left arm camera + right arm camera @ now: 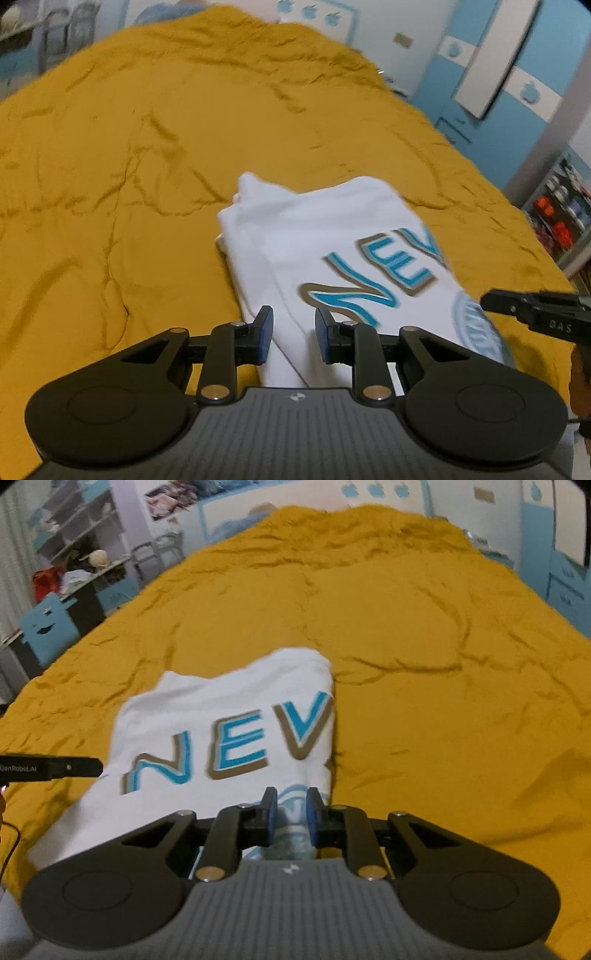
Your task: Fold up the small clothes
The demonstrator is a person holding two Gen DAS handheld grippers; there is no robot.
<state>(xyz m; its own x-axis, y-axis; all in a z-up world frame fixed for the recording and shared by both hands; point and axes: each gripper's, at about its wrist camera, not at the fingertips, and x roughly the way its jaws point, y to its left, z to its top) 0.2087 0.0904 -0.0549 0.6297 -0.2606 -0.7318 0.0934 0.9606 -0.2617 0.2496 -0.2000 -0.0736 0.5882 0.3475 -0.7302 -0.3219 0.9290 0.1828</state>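
We have the white shirt (229,723) partly folded on the yellow bed (443,664), its near edge clamped in our right claw (291,812) and left claw (294,332), final folds remaining.

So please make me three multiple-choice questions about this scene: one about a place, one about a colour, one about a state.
1. Where does the white T-shirt lie?
A. on a yellow bedspread
B. on a wooden floor
C. inside a drawer

2. What colour fills the big letters on the shirt?
A. red
B. blue
C. green

3. What is between the pads of the right tongs?
A. nothing
B. a sock
C. cloth of the shirt

Answers:
1 A, the yellow bedspread surrounds the shirt on all sides.
2 B, the letters are blue with a brown-grey edge.
3 C, in the right wrist view the printed cloth runs between the two blue pads.
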